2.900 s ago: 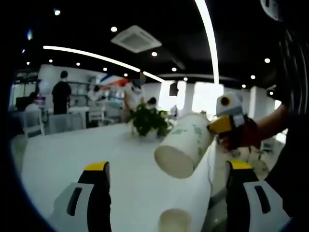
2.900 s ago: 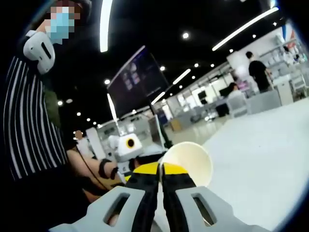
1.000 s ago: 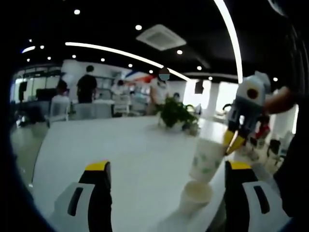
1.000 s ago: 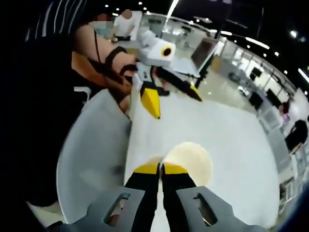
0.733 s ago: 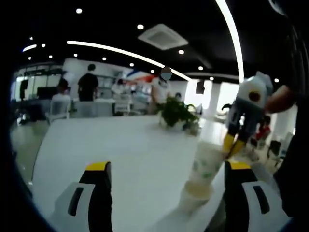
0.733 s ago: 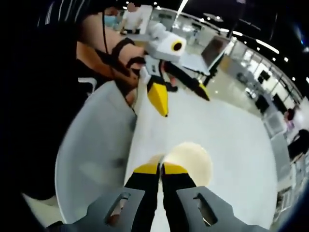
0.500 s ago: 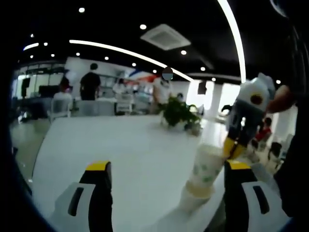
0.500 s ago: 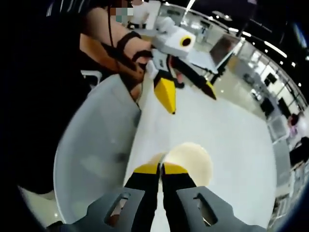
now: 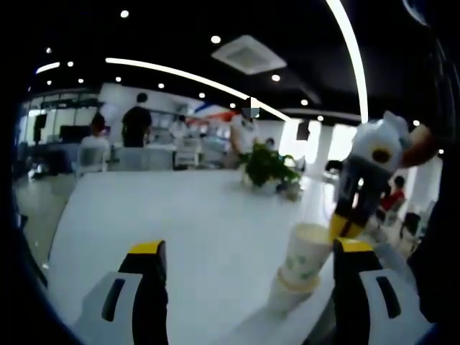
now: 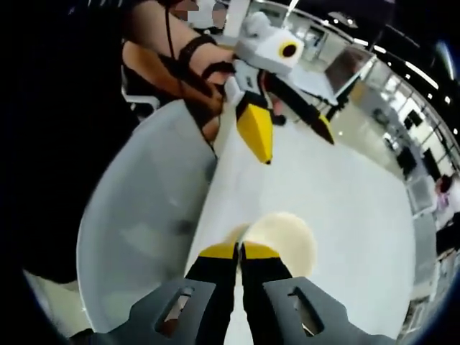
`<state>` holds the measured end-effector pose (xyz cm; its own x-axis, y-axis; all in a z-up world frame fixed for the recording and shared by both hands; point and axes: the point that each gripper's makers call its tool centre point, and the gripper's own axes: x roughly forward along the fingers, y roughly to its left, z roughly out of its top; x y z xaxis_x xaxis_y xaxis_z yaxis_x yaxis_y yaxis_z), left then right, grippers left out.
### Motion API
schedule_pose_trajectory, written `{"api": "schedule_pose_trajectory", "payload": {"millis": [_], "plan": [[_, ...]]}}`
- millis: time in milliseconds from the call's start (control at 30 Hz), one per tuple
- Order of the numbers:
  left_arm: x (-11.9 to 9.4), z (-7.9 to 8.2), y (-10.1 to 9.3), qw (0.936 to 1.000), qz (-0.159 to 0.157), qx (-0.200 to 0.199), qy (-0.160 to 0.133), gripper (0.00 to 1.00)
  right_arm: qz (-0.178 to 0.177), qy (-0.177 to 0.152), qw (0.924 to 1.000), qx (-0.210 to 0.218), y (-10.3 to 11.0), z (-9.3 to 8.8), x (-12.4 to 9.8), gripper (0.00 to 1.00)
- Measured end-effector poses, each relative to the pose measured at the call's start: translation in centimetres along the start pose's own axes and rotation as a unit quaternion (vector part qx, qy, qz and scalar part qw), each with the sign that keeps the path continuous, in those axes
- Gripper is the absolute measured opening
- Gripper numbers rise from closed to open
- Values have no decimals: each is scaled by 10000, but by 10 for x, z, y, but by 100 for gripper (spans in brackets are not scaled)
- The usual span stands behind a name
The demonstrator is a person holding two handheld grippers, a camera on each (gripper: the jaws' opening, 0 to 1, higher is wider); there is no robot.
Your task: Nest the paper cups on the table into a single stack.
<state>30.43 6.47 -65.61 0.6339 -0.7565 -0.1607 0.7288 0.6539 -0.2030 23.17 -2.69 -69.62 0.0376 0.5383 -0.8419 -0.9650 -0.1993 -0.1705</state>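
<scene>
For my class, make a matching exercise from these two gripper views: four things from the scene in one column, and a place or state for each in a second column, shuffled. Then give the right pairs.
Things
1. upper paper cup
2. lower paper cup
3. left gripper
4. potted plant

Places or states
A. jaws wide apart, holding nothing
B. far side of the white table
C. pinched at its rim by the right gripper
D. on the table, with another cup nested in it

Pairs: 1-C, 2-D, 3-A, 4-B
</scene>
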Motion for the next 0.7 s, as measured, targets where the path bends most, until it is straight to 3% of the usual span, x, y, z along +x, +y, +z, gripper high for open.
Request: {"api": "schedule_pose_trajectory", "payload": {"millis": [700], "plan": [[1,-4,-1,10000,-33,-9,88,93,217,177,9995,132,5,-15,26,0]]}}
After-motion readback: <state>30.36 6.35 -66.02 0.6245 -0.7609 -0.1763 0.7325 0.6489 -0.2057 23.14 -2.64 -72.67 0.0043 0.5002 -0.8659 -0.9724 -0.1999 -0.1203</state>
